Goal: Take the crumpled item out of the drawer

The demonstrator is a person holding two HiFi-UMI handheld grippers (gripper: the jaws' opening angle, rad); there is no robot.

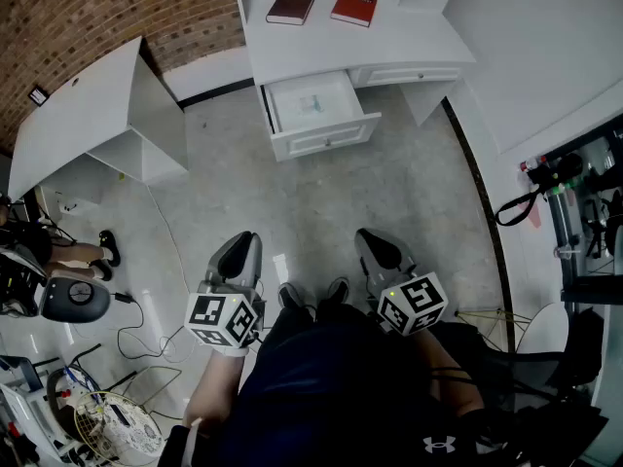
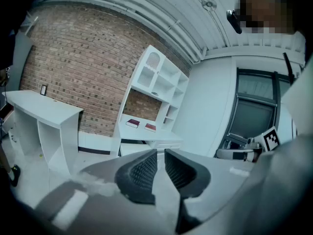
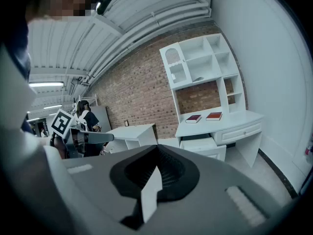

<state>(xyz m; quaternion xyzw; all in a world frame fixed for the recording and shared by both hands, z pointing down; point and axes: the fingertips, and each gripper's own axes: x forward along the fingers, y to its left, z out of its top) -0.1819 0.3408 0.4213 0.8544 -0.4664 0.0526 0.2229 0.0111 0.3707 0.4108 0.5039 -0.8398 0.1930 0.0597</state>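
The white desk (image 1: 321, 42) stands at the far side of the room with its left drawer (image 1: 326, 136) pulled out. A pale crumpled item (image 1: 311, 103) lies on the drawer's floor. Both grippers hang low by the person's legs, far from the drawer. My left gripper (image 1: 243, 241) points at the desk, its jaws a narrow gap apart with nothing between them (image 2: 160, 161). My right gripper (image 1: 370, 237) points the same way, and its pads (image 3: 168, 168) meet at the tips with nothing held. The open drawer (image 3: 204, 146) also shows in the right gripper view.
Two dark red books (image 1: 290, 7) (image 1: 354, 7) lie on the desk top. A second white desk (image 1: 88, 115) stands at the left. Another person's legs (image 1: 73, 253), cables (image 1: 146, 334) and a wire basket (image 1: 112, 428) crowd the lower left. An equipment rack (image 1: 584, 212) lines the right wall.
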